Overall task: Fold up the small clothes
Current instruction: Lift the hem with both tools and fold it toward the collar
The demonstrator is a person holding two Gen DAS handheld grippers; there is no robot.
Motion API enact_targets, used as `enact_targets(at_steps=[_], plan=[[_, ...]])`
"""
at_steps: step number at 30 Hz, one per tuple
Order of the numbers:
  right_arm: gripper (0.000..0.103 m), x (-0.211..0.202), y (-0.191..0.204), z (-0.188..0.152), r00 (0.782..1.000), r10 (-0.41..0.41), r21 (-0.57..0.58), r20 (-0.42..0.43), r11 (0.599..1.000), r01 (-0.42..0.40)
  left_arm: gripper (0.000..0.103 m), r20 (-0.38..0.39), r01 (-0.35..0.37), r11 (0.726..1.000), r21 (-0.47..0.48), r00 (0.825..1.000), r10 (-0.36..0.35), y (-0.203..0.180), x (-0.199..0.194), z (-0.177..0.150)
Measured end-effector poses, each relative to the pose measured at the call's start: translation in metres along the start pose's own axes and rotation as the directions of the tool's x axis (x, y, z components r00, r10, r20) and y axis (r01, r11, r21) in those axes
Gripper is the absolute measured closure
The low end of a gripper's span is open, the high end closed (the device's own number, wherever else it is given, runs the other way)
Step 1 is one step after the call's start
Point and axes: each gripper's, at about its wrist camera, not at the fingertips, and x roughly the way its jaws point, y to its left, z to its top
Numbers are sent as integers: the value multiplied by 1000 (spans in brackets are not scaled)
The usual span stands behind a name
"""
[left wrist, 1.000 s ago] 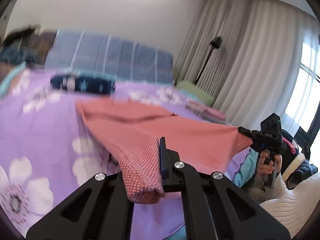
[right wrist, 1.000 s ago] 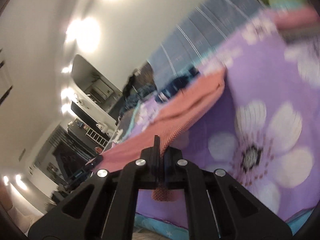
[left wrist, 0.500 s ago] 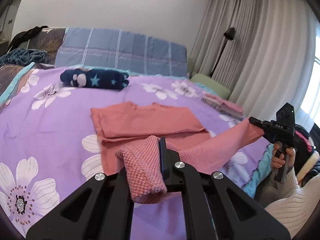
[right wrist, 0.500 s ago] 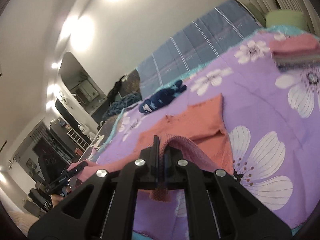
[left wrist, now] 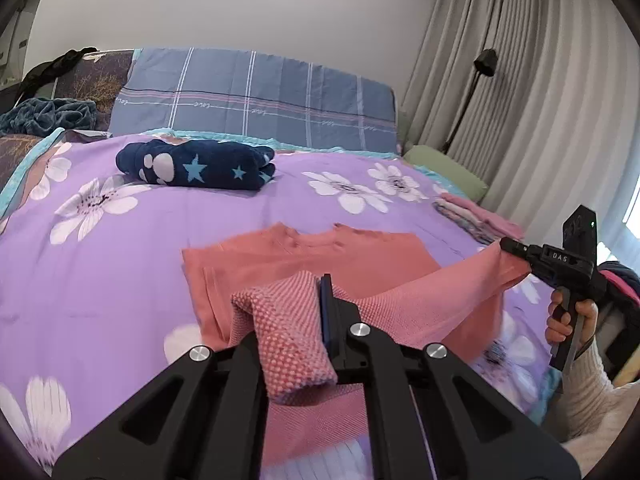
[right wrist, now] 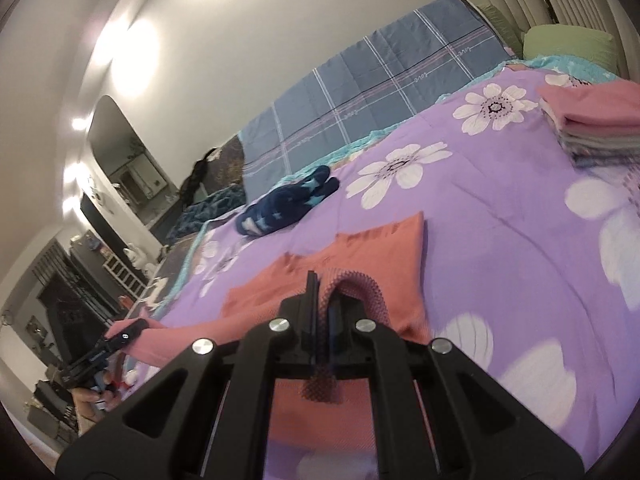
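Coral-pink knit top (left wrist: 320,252) lies on the purple flowered bedspread (left wrist: 120,280), its near hem lifted: left gripper (left wrist: 325,304) and right gripper (right wrist: 320,300) each pinch a corner tight.

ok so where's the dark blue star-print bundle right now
In the left wrist view the dark blue star-print bundle lies upper left on the purple floral bedspread, before the blue plaid pillow, beyond the salmon shirt.

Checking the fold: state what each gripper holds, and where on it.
Both hold the salmon-pink knit garment: left gripper shut on one corner of its near edge, right gripper shut on the other.
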Motion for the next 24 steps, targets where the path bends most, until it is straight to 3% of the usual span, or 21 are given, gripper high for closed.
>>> enact_targets(at_steps=[5, 12, 20, 24], plan=[[99, 63, -19, 20, 997, -37, 20, -62, 999, 38, 99, -46, -37, 999, -21, 998, 36, 25, 50, 19], [99, 121, -40, 19, 982, -100, 17, -159, 994, 104, 99, -138, -56, 996, -74, 989, 45, 58, 107, 16], [98, 144, -60, 8, 964, -139, 26, -225, 989, 149, 96, -240, -72, 990, -124, 970, 41, 83, 155, -3], [95, 142, -58, 7, 963, -138, 10, -231, 989, 144, 89, -238, -67, 989, -132, 971, 34, 86, 153, -7]])
